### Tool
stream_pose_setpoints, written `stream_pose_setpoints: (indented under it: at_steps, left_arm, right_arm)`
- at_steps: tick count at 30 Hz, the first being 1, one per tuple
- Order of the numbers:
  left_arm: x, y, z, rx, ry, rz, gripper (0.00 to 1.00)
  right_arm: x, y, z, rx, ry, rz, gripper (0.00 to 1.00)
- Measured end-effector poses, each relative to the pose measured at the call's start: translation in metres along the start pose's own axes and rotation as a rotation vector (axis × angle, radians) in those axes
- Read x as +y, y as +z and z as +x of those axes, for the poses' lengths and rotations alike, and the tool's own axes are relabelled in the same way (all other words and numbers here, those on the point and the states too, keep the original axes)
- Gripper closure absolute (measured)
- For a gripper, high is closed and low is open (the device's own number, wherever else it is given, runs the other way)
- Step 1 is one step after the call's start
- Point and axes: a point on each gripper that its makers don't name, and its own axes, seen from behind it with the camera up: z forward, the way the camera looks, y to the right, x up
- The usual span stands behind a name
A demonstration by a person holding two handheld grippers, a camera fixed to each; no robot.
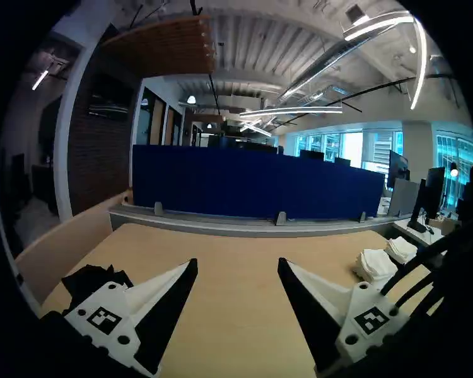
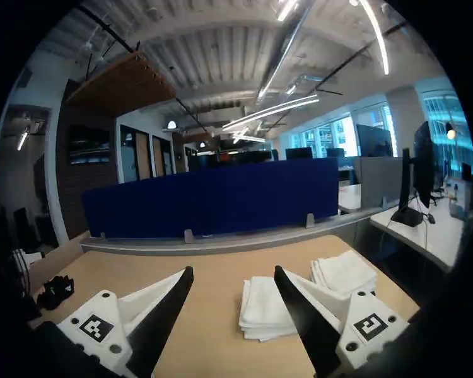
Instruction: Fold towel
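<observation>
Pale wood table [image 1: 236, 309] lies under the left claw [image 1: 236, 264], whose jaws are spread wide and grip nothing. White towels [image 1: 375, 264] sit in folded stacks ahead to its right, and a black bundle [image 1: 91, 280] lies past its left finger. The right claw [image 2: 233, 271] is likewise wide and empty, with one towel stack [image 2: 262, 305] just ahead, partly behind its right finger. Each finger carries a square black-and-white marker [image 1: 104, 319].
</observation>
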Motion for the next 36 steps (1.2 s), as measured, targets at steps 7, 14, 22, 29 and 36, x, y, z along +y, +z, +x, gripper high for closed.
stream_pose_setpoints:
  at_steps: [7, 14, 22, 29, 36]
  left_arm:
    - [-0.003, 0.002, 0.005, 0.033, 0.054, 0.022, 0.06]
    - [-0.015, 0.004, 0.007, 0.069, 0.101, 0.061, 0.06]
    - [-0.013, 0.011, -0.005, 0.104, 0.141, 0.076, 0.06]
    - [-0.002, 0.014, -0.028, 0.118, 0.2, 0.07, 0.06]
    - [0.002, 0.013, -0.047, 0.149, 0.19, 0.046, 0.06]
  right_arm:
    - [-0.009, -0.002, -0.001, -0.024, 0.009, 0.004, 0.0]
    - [-0.009, -0.008, -0.001, -0.064, 0.021, -0.001, 0.0]
    - [0.011, -0.011, 0.011, -0.063, 0.096, -0.05, 0.0]
    - [0.024, -0.012, 0.004, -0.085, 0.066, -0.089, 0.0]
    - [0.019, -0.011, -0.003, -0.09, 0.036, -0.093, 0.0]
